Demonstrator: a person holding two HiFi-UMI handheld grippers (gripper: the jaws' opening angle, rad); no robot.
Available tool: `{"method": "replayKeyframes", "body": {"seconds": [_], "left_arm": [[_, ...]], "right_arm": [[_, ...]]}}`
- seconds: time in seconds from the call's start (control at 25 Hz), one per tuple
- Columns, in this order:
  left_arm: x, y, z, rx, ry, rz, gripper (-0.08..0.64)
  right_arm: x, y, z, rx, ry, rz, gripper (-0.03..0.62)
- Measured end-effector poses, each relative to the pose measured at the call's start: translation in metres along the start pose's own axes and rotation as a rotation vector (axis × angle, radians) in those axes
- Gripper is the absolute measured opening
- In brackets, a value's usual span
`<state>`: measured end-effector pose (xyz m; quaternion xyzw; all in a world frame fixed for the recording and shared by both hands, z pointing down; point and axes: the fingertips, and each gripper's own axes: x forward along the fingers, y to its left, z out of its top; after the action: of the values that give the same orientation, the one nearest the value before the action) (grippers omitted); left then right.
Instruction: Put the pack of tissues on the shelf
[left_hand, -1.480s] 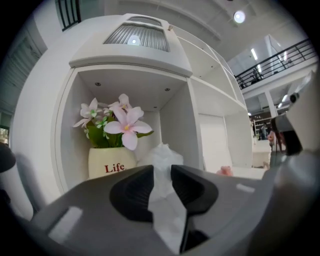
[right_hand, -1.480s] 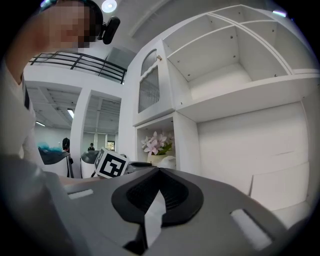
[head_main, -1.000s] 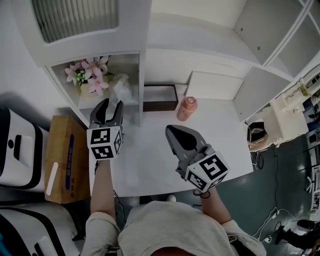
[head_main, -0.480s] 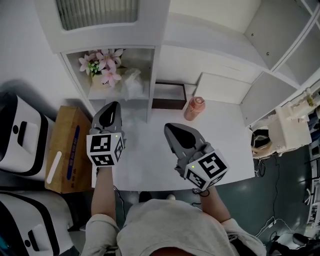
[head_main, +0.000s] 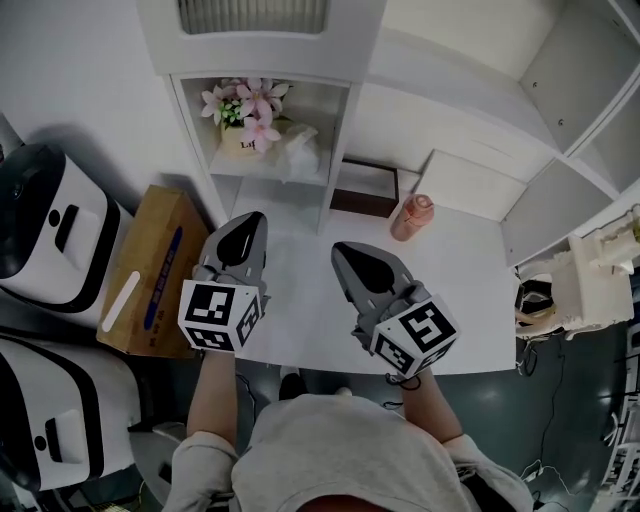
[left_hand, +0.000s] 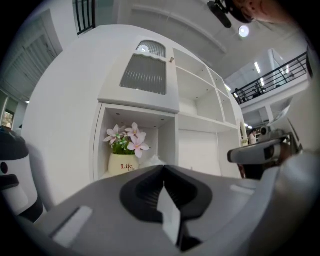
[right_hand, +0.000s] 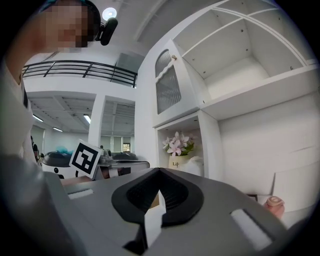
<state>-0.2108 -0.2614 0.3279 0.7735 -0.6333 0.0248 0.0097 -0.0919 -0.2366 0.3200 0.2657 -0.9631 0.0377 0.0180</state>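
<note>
Crowding the tissue pack (head_main: 300, 156): flowerpot (head_main: 241, 141), possibly touching

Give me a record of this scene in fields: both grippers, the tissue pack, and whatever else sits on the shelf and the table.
left gripper: shut, nothing between the jaws, over the table's left part
right gripper: shut, nothing between the jaws, over the table
tissue pack: in the open shelf compartment, beside the flower pot
back of table: pink bottle, dark box
left of table: cardboard box
</note>
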Motion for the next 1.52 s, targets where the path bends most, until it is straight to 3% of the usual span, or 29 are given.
{"method": "replayKeyframes", "body": {"seconds": [0.96, 1.52], "left_arm": [[-0.123, -0.037, 0.006, -0.028, -0.03, 0.119, -0.002], [-0.162, -0.072, 0.012, -0.03, -0.053, 0.126, -0.002]], "right_arm": [[-0.012, 0.08, -0.002, -0.028, -0.003, 0.206, 0.0], [-0.036, 0.115, 0.001, -0.058, -0.01, 0.275, 0.0]]}}
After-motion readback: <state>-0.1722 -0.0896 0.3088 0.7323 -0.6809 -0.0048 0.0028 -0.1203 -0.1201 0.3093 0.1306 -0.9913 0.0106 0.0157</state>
